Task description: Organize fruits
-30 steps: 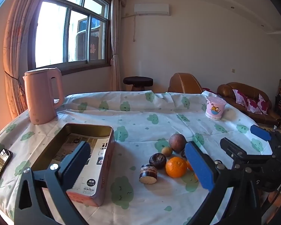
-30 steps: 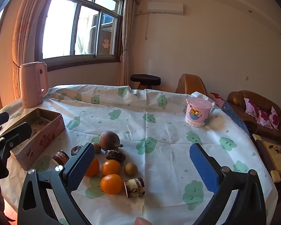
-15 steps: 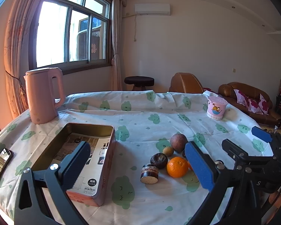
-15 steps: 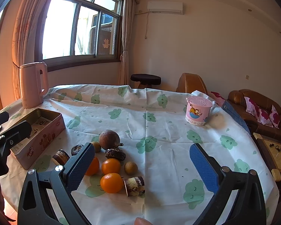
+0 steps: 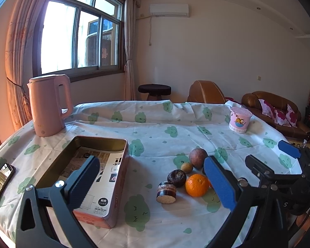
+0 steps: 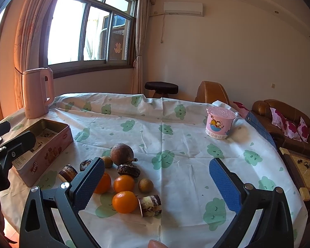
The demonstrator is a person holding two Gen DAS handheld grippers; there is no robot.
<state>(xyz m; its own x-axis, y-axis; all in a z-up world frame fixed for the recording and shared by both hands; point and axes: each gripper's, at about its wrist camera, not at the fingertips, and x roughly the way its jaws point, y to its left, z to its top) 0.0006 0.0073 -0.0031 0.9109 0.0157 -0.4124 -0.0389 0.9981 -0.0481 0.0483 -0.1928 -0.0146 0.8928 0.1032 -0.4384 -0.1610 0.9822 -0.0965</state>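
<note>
Both my tongs hang above the table with nothing in them. My left tongs stand spread wide, one blue pad over the tin box, the other near the fruit. My right tongs are likewise spread, framing the fruit pile from the near edge.

The fruit lies in one loose cluster on the tablecloth, just beside the tin box, none in it yet. I count three oranges, the nearest orange touching a short cut stalk piece. Behind them sit a large brown round fruit, a dark wrinkled fruit and a small tan fruit.

Judgement: sorting has not begun; the step in hand is the first pick. I would take the nearest orange with the right tongs, coming straight down and closing across its widest part, so the neighbours are not pushed off.

Materials: the oranges are smooth, round and firm, and may roll; the pads are textured rubber. The tin box is rigid metal with a printed paper liner. The cloth is thin and creased, so dragging could bunch it.
</note>
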